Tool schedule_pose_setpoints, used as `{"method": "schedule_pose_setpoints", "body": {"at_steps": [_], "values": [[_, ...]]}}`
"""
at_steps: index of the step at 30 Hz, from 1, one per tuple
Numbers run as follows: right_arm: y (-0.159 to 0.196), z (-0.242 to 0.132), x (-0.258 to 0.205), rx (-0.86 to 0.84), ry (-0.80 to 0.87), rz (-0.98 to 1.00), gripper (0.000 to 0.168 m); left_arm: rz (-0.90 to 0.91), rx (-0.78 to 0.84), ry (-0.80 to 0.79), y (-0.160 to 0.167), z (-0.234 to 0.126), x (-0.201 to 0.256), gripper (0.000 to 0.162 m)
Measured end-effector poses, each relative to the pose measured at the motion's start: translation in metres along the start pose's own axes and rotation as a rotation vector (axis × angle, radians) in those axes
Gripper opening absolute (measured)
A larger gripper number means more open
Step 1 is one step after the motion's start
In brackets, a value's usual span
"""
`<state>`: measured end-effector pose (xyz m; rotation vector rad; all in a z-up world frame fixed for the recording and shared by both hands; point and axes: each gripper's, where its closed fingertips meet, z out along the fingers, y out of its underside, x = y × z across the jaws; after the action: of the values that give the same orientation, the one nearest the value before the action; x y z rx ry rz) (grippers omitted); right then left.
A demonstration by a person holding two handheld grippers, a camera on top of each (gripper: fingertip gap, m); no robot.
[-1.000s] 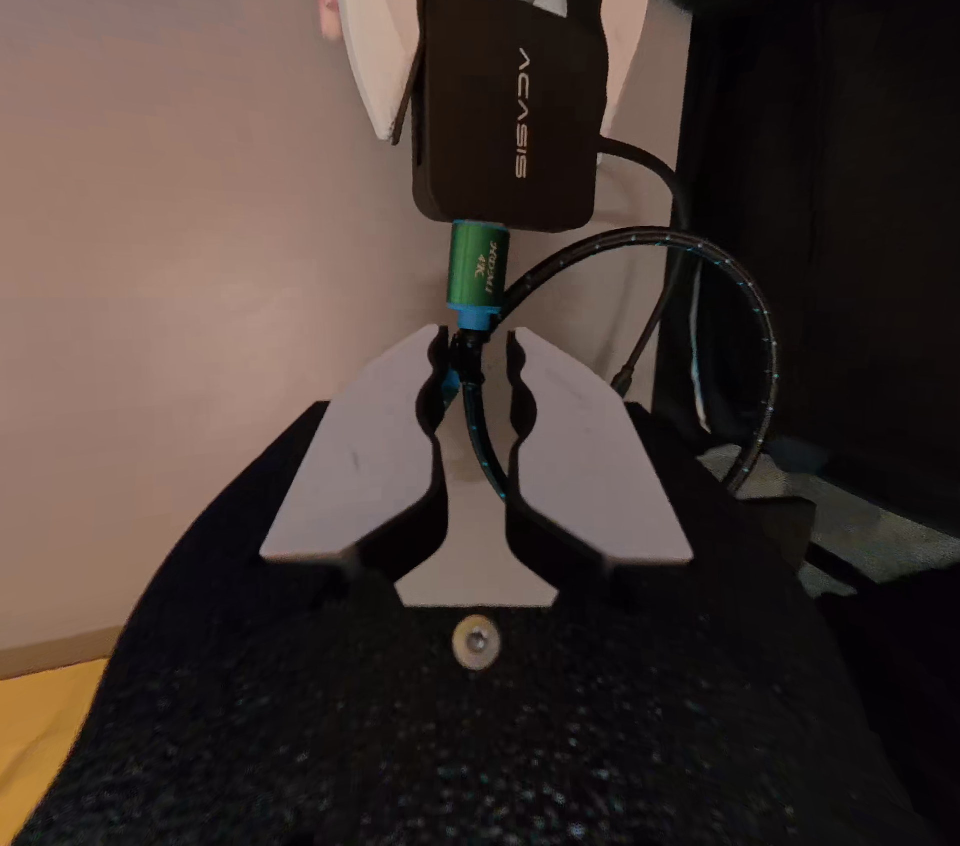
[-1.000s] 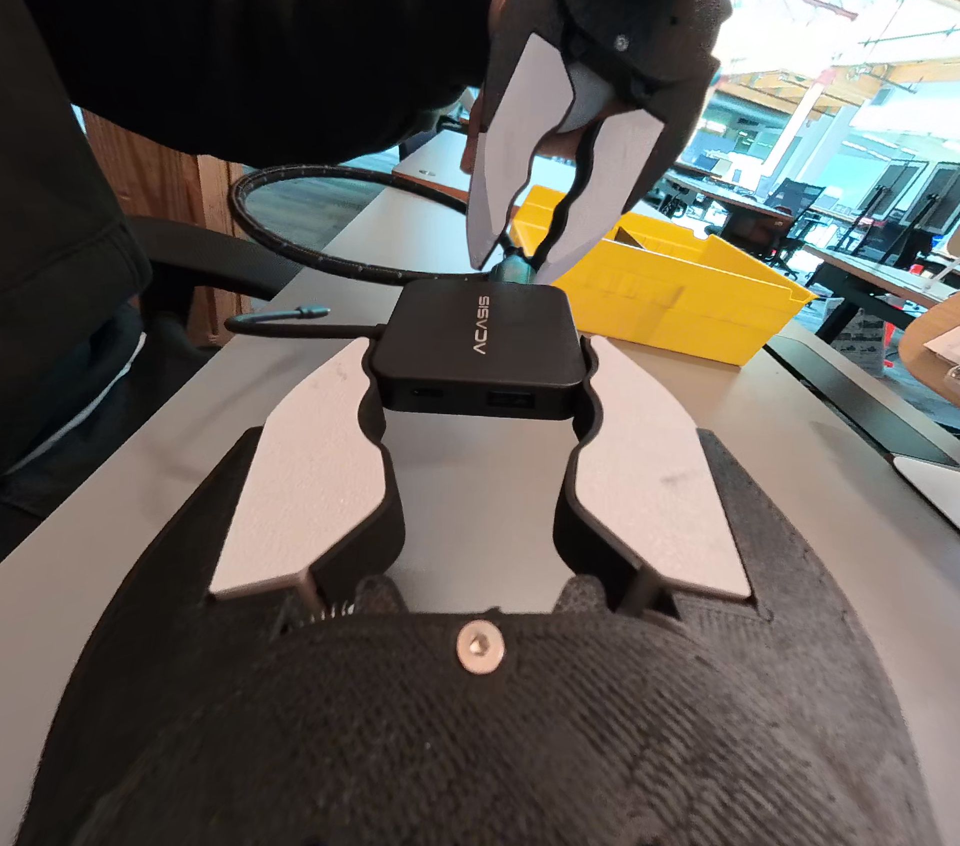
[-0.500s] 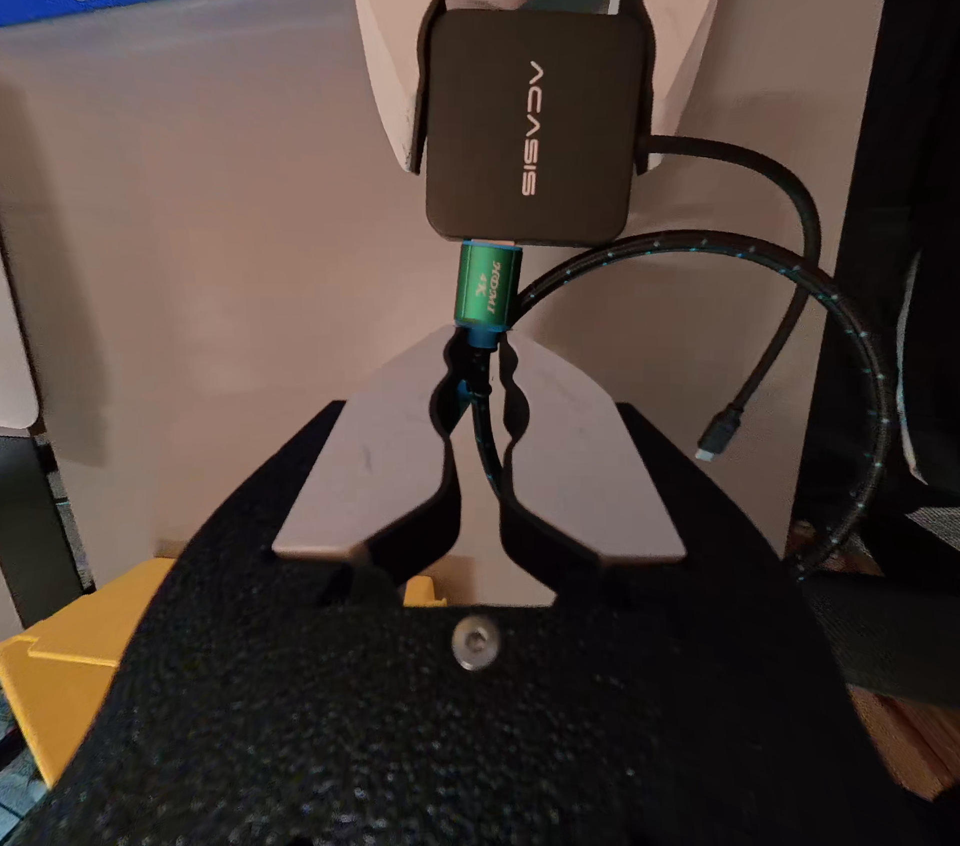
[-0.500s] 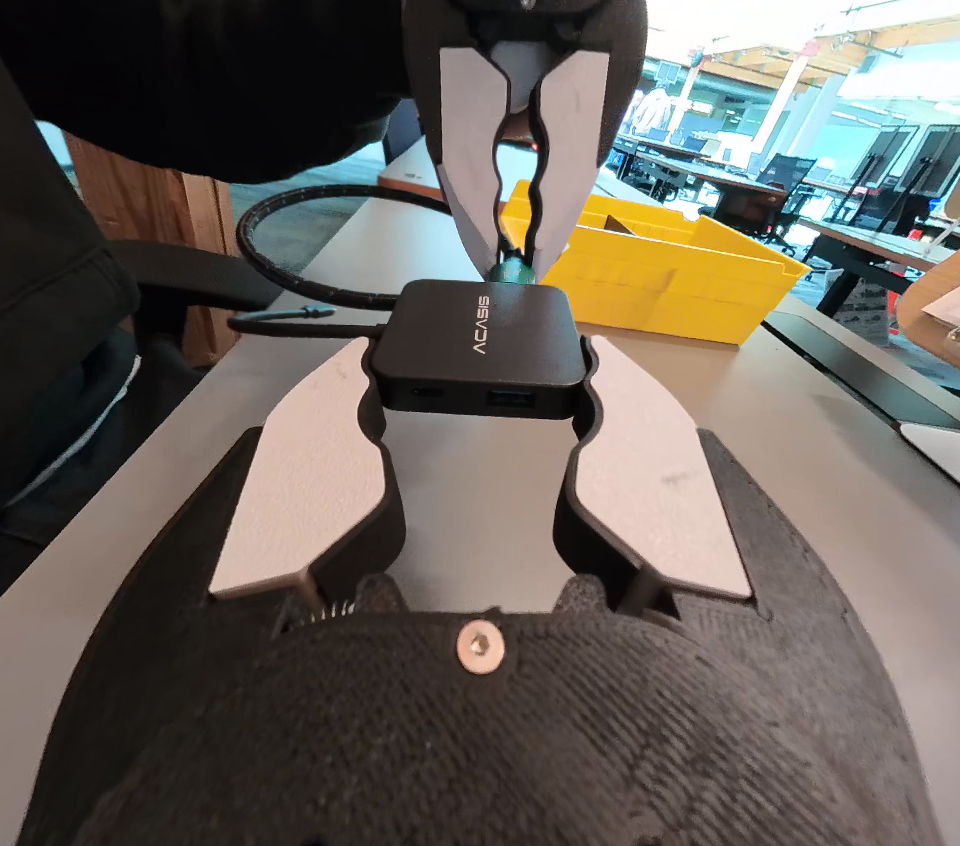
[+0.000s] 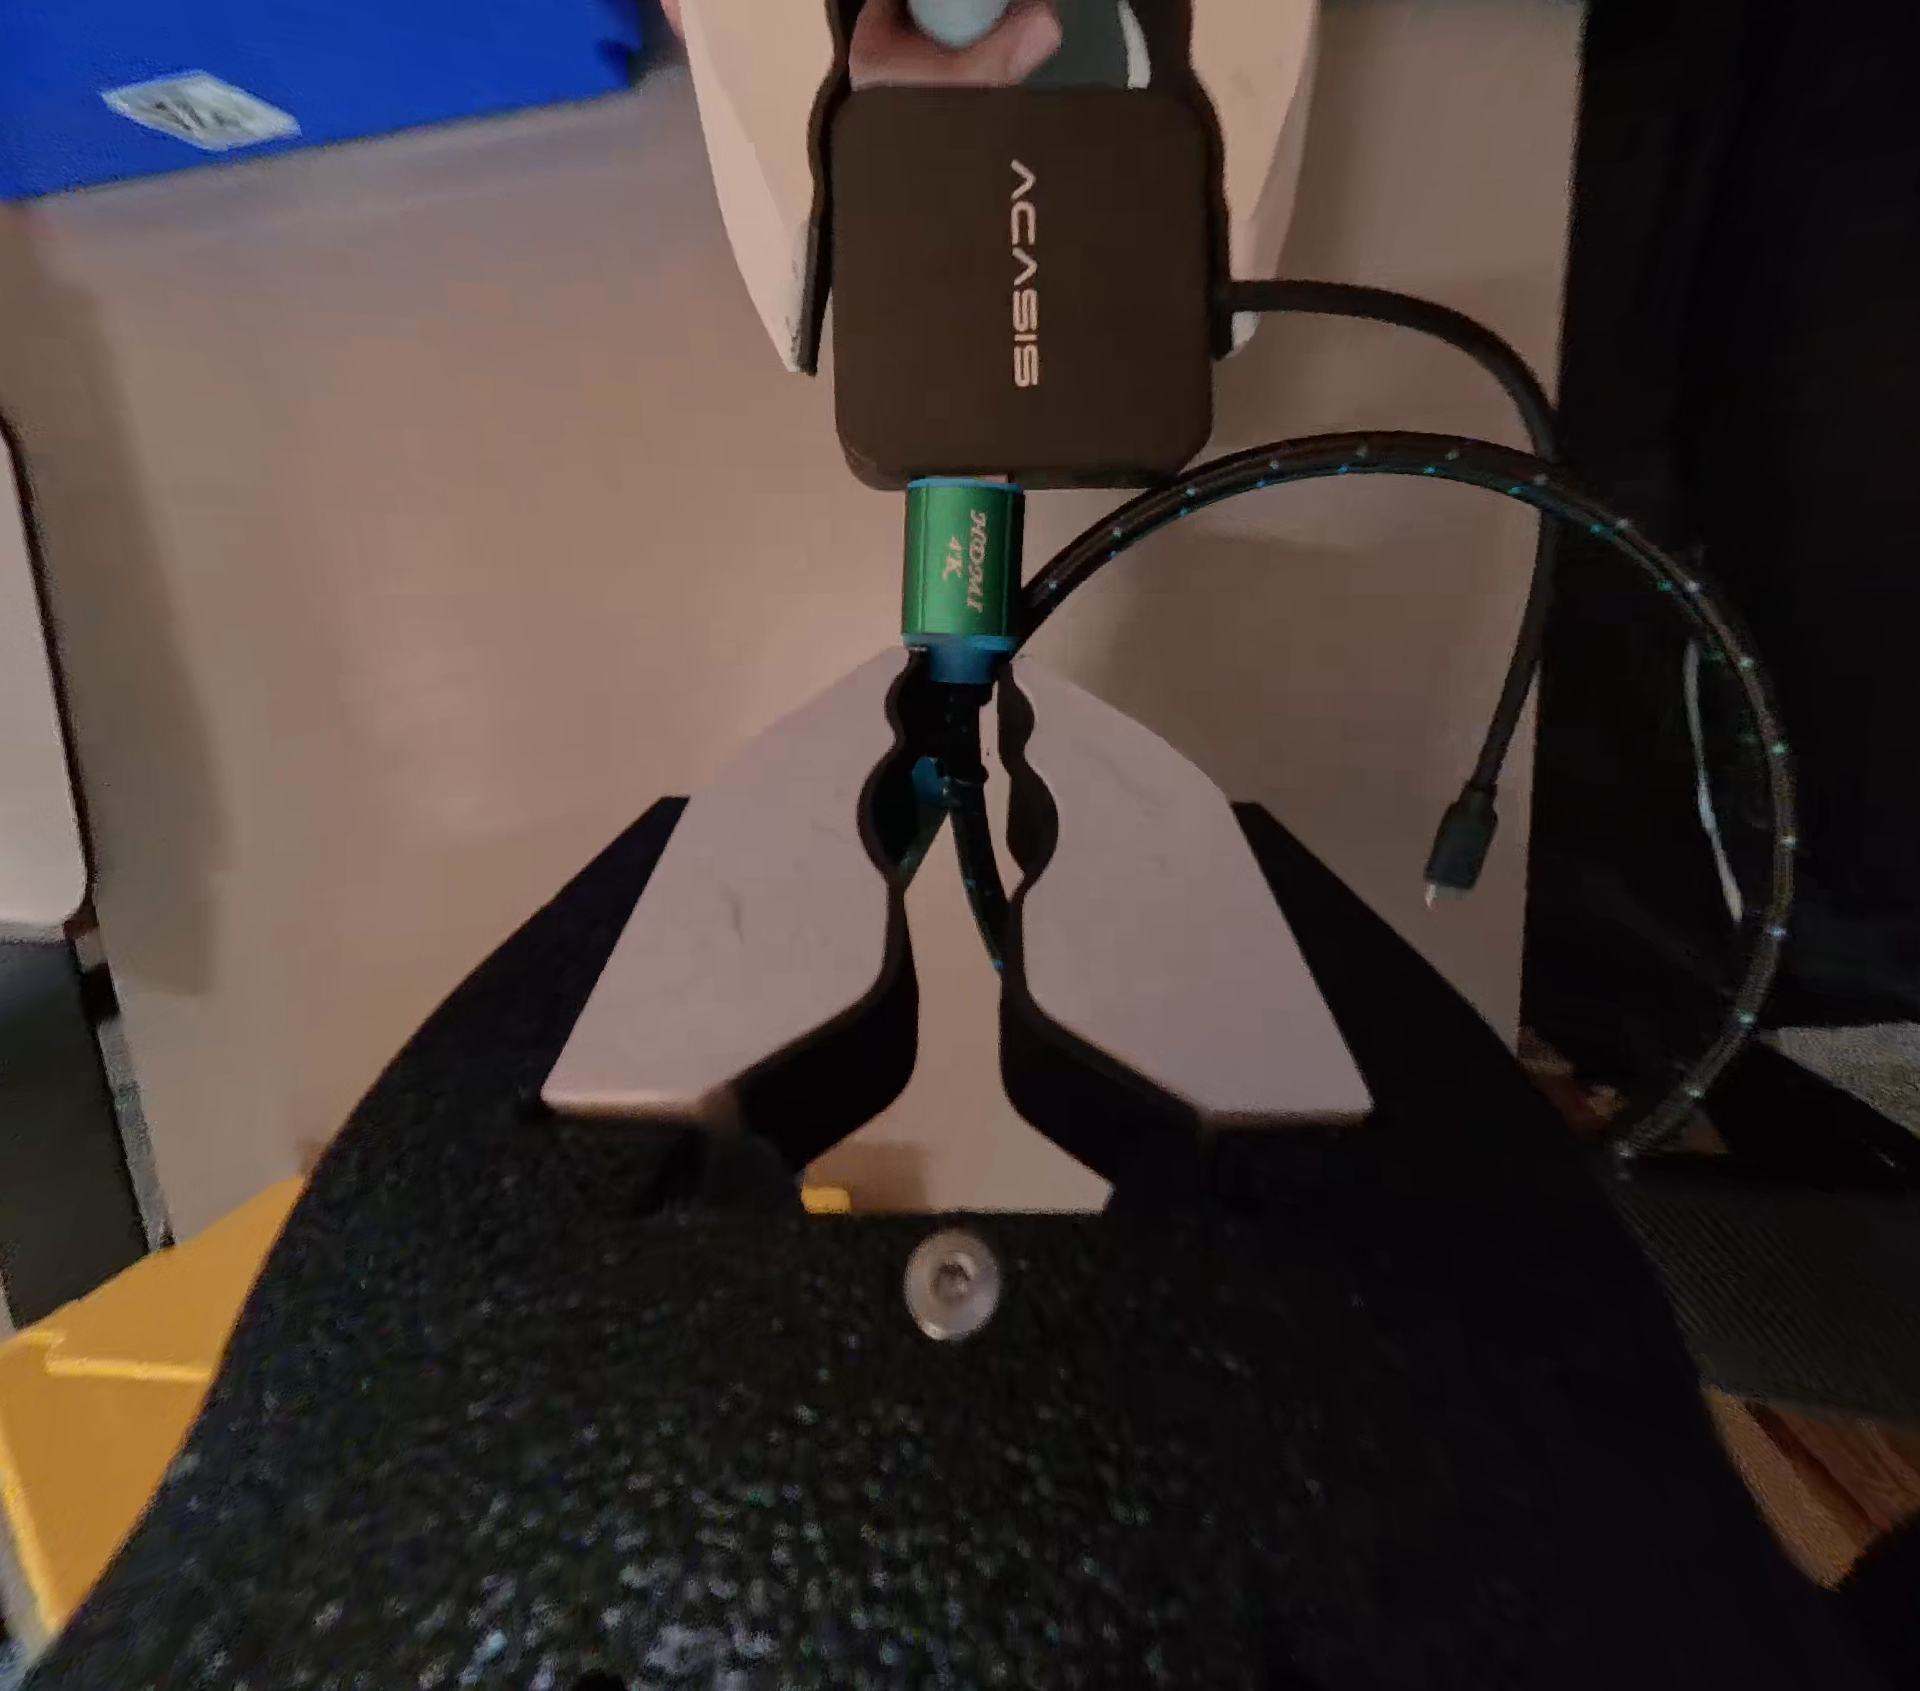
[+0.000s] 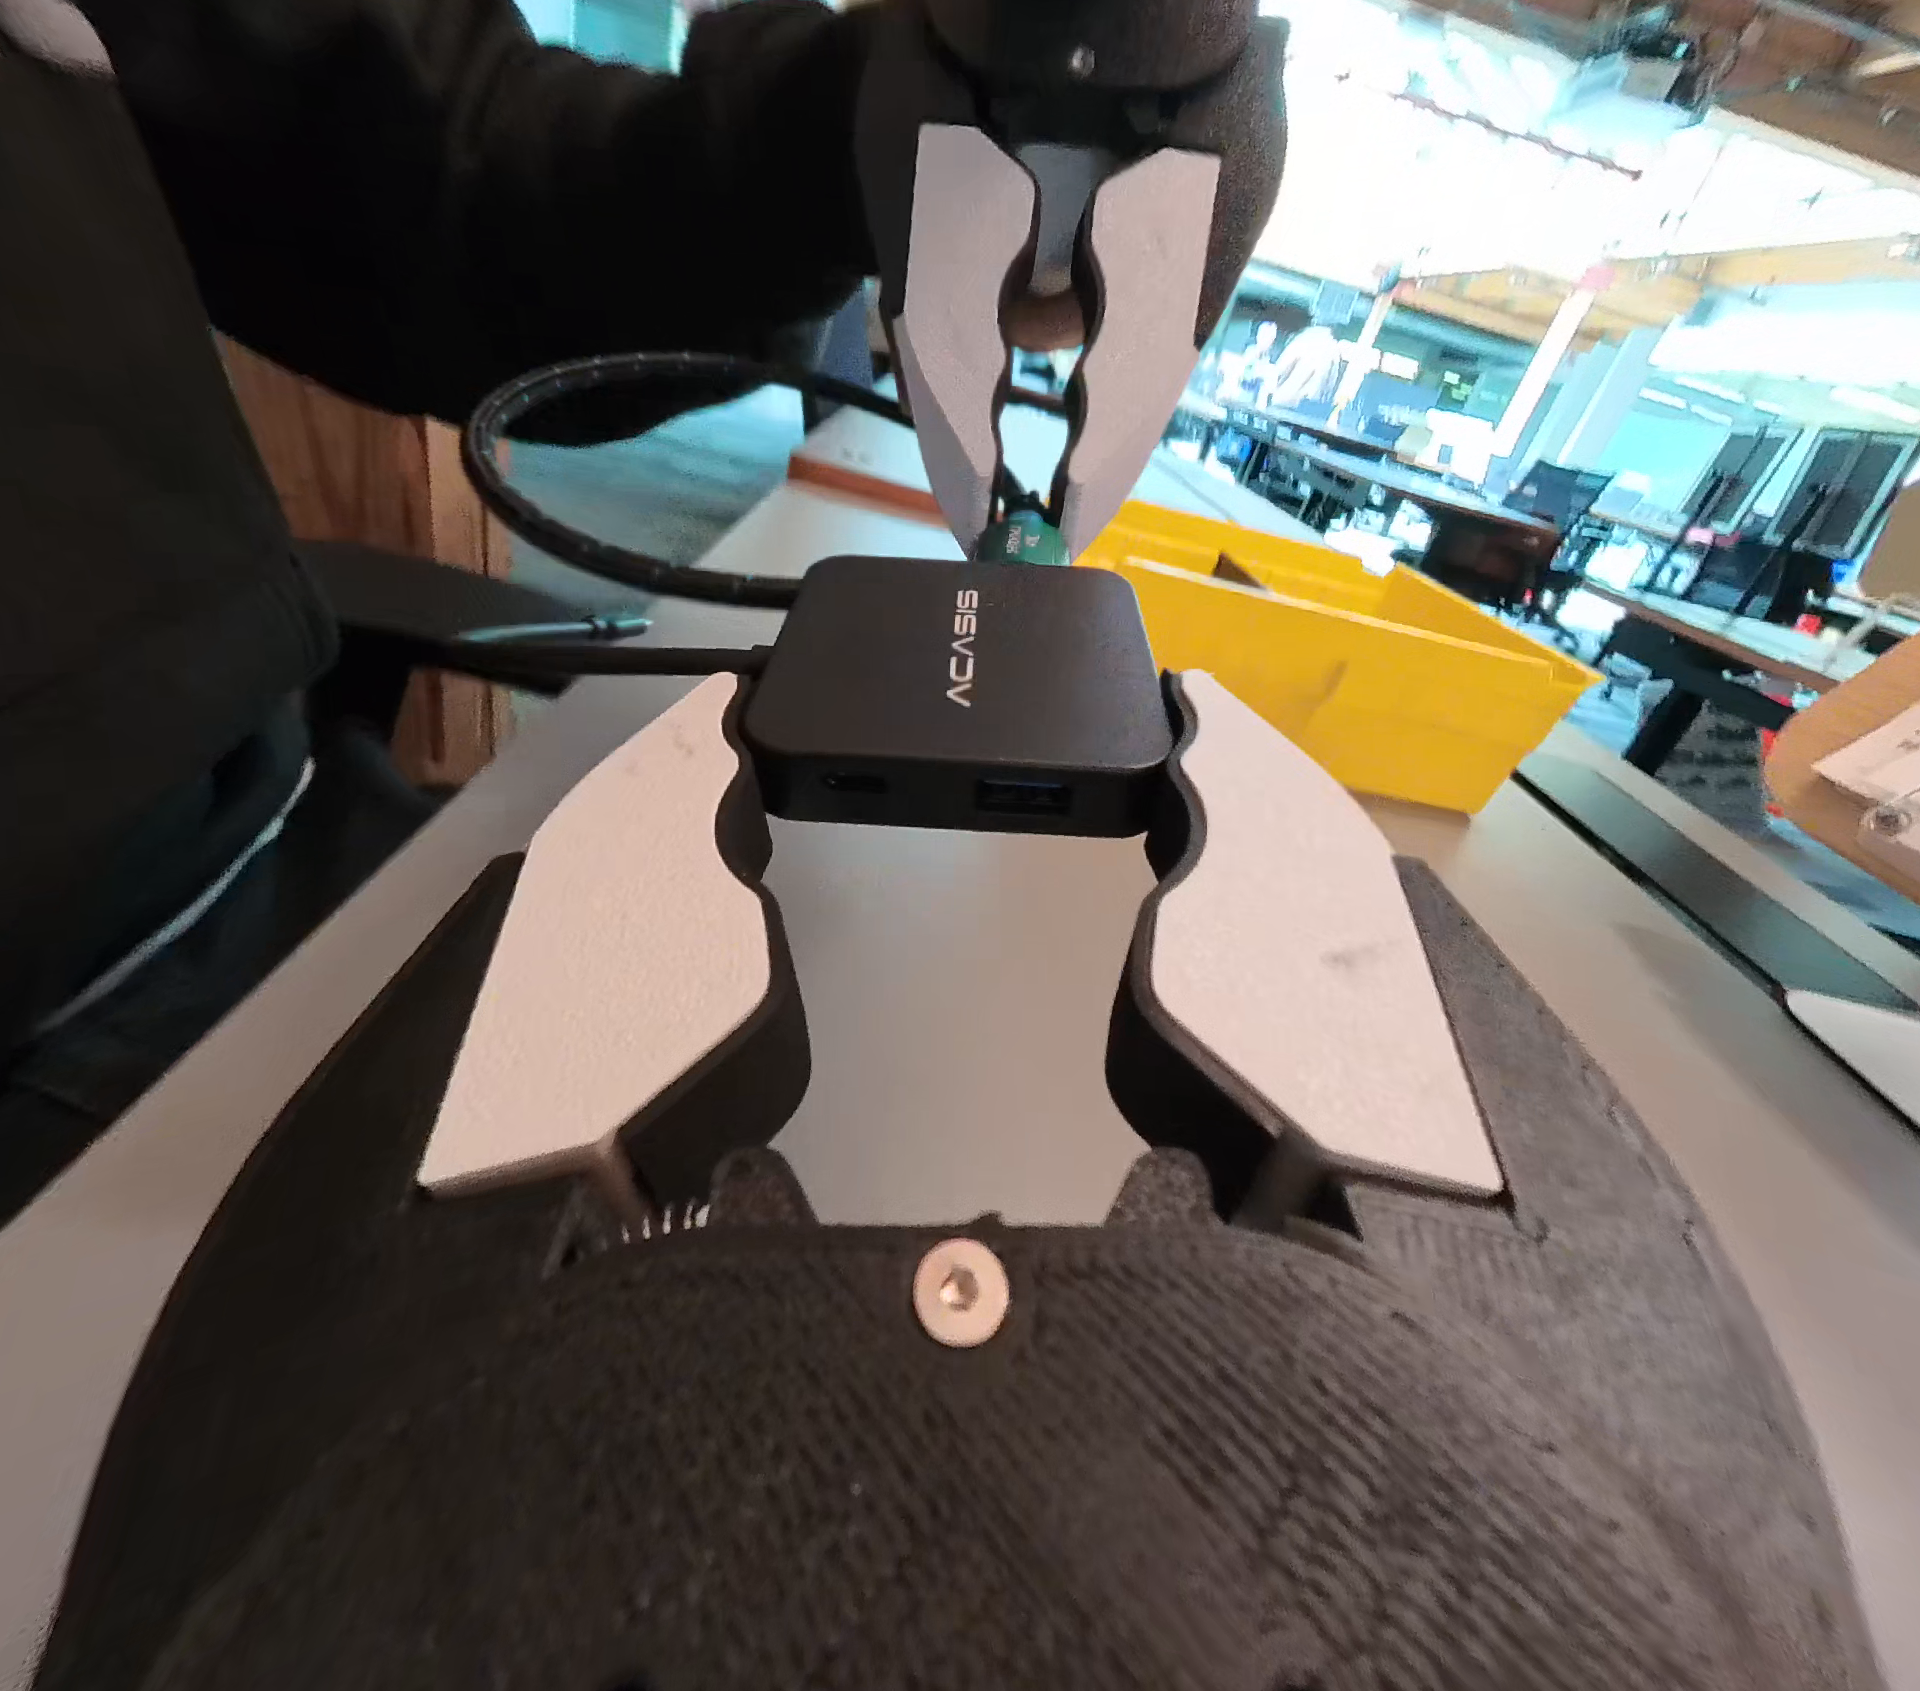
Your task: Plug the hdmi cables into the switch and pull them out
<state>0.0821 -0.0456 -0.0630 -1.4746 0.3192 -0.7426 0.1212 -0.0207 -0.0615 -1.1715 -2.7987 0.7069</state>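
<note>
The black square switch (image 5: 1023, 280) is gripped by its sides in my right gripper (image 6: 961, 706), which is shut on it just above the grey table (image 6: 940, 997). A green HDMI plug (image 5: 961, 566) sits in the switch's far edge. My left gripper (image 5: 956, 675) is shut on the black braided cable (image 5: 1714, 685) right behind that plug. In the right wrist view the left gripper (image 6: 1029, 529) comes down from above onto the green plug (image 6: 1013, 542). The cable loops off to the left (image 6: 520, 478). The switch's own short lead (image 5: 1460, 852) hangs free.
A yellow bin (image 6: 1351, 654) stands on the table just past the switch; it also shows in the left wrist view (image 5: 94, 1392). A blue bin (image 5: 291, 10) is at the far side there. A person's black sleeve (image 6: 416, 187) fills the left. A chair (image 6: 416, 592) stands beside the table.
The left gripper has swung from a slant to straight in line with the plug and narrowed onto the cable. The plug stays in the switch. The right gripper's hold is unchanged.
</note>
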Motion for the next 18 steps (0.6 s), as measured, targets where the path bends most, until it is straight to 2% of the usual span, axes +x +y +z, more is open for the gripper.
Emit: {"method": "schedule_pose_setpoints", "body": {"at_steps": [2, 4, 10, 12, 18], "values": [[-0.010, -0.001, 0.003, 0.053, 0.018, 0.021, 0.073, -0.050, 0.093, 0.017, -0.008, -0.010, -0.002, 0.011], [-0.008, -0.002, 0.008, 0.054, 0.038, 0.034, 0.073, -0.085, 0.121, -0.016, -0.010, -0.011, -0.007, 0.011], [0.009, -0.002, 0.011, -0.037, 0.066, 0.036, 0.073, -0.053, 0.002, -0.164, 0.002, 0.007, -0.013, 0.009], [0.003, -0.004, 0.010, -0.002, 0.052, 0.045, 0.073, -0.096, 0.056, -0.144, -0.004, 0.004, -0.011, 0.009], [-0.004, -0.004, 0.000, 0.052, -0.009, 0.073, 0.073, -0.058, 0.093, -0.021, -0.007, -0.001, 0.001, 0.009]]}}
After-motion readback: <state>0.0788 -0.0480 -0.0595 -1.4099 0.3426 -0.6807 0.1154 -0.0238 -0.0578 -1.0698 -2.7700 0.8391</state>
